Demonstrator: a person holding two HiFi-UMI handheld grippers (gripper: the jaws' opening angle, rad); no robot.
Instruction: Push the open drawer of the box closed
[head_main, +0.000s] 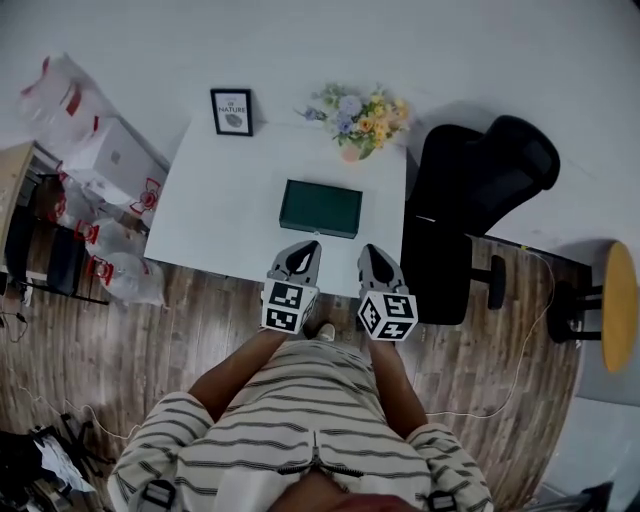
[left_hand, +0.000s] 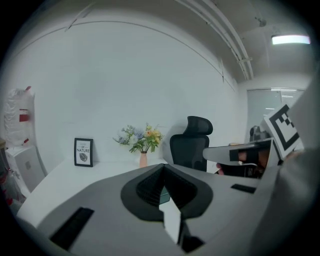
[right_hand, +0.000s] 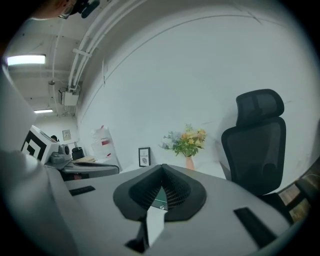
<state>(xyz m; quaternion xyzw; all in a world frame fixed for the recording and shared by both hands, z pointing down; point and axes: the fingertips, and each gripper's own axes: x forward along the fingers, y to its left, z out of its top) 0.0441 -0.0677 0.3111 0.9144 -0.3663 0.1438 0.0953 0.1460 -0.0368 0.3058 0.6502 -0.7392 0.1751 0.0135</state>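
Note:
A dark green box (head_main: 320, 208) lies flat on the white table (head_main: 220, 215), near its front edge. From above I cannot tell whether its drawer stands out. My left gripper (head_main: 303, 247) and right gripper (head_main: 372, 251) hover side by side just in front of the box, both pointing at it and apart from it. Both are shut with nothing between the jaws. In the left gripper view the left gripper (left_hand: 162, 168) shows only a green sliver of the box (left_hand: 164, 196) through the jaws. The right gripper (right_hand: 161, 168) likewise hides all but a strip of the box (right_hand: 160, 201).
A framed picture (head_main: 232, 111) and a vase of flowers (head_main: 360, 120) stand at the table's back edge. A black office chair (head_main: 480, 190) is close to the table's right side, with a yellow stool (head_main: 620, 305) farther right. Bags and boxes (head_main: 90, 160) are piled at the left.

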